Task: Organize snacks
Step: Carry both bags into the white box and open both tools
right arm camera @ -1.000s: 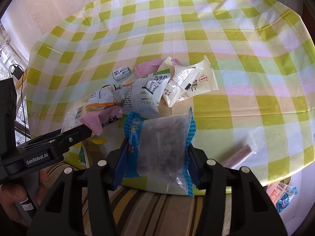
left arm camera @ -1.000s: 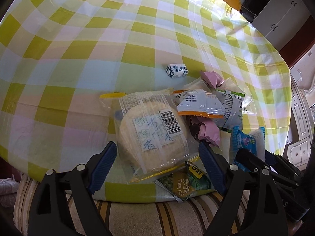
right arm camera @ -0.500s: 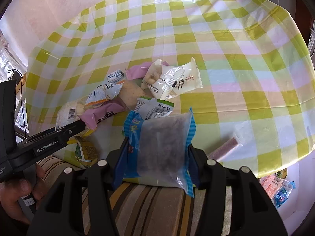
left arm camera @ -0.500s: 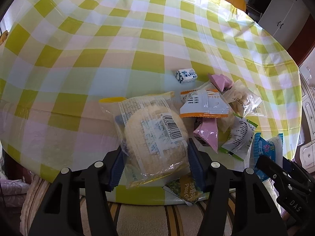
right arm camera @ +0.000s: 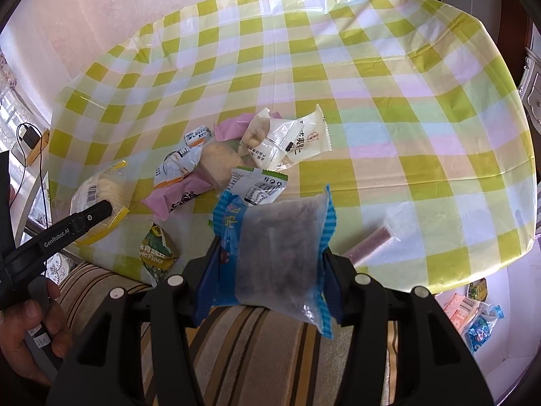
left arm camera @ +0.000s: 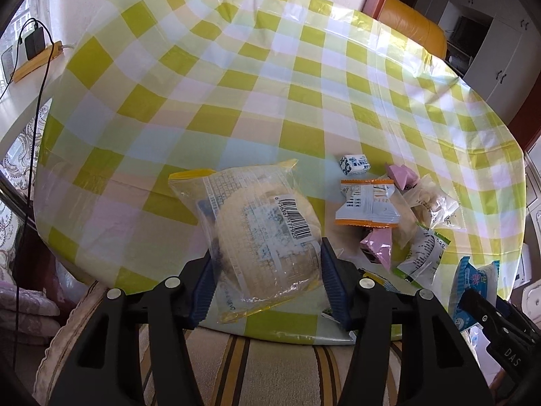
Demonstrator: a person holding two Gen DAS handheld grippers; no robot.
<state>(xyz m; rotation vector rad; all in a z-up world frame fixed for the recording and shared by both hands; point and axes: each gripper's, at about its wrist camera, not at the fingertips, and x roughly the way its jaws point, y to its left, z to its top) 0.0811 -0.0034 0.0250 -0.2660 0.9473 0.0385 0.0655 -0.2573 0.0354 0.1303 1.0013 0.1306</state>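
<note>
My left gripper [left arm camera: 267, 280] is shut on a clear yellow-edged packet with a round pale cake [left arm camera: 260, 233] and holds it above the table's near edge. My right gripper [right arm camera: 267, 270] is shut on a blue-edged clear packet of dark snack [right arm camera: 280, 253], also lifted. A heap of snack packets lies on the checked tablecloth [right arm camera: 372, 101]: an orange-trimmed white packet [left arm camera: 367, 203], pink wrappers [left arm camera: 378, 247], a white packet [right arm camera: 287, 138], a green-trimmed packet [right arm camera: 260, 186], a small blue-white candy [left arm camera: 353, 164].
A purple bar [right arm camera: 368, 247] lies near the right table edge. A green garlic-flavour packet [right arm camera: 159, 253] sits at the near edge. A striped cushion [right arm camera: 257, 355] is below both grippers. More packets lie on the floor [right arm camera: 473, 314] at right.
My left gripper closed on the round cake packet and lifted it up and back from the heap. My right gripper rose with the blue packet. The heap shifted slightly.
</note>
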